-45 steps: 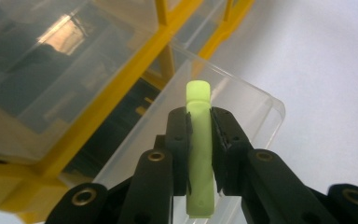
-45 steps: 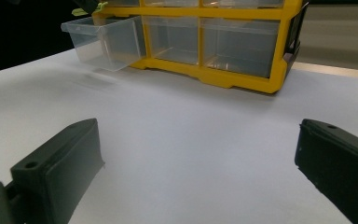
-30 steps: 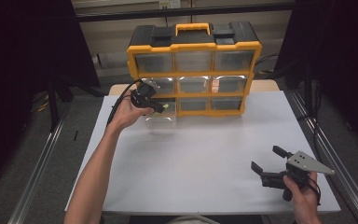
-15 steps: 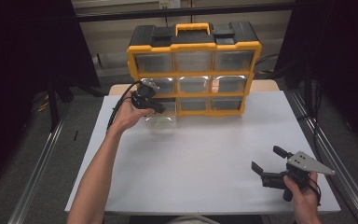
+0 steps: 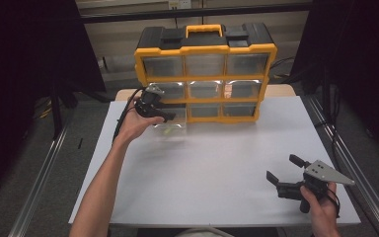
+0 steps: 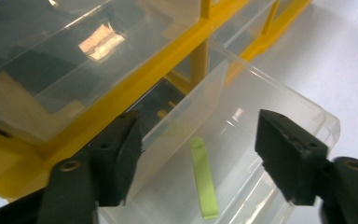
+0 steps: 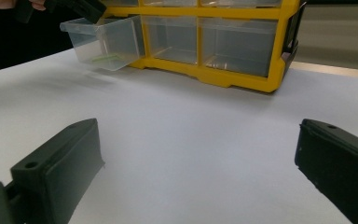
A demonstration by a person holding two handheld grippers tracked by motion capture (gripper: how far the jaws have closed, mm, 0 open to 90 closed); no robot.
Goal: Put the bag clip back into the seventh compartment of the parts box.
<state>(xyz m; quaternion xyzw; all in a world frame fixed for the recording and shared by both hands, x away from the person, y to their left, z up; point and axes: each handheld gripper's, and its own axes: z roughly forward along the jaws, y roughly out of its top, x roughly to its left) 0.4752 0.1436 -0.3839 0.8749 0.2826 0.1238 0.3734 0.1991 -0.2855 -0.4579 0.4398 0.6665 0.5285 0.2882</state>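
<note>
Left claw (image 6: 198, 154) risen slightly, drawer (image 6: 242, 140) open

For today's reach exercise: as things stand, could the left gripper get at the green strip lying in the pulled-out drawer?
Probably yes. The left gripper hangs open above the drawer, whose top is open, with the green strip lying unobstructed between its fingers.

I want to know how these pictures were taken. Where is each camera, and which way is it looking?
High view: above the table, looking forward and down at the yellow organizer; forearms, hands.
Left gripper view: on the left gripper, looking into the clear drawer.
Right gripper view: low on the right gripper, facing the organizer.
All share the drawer.
</note>
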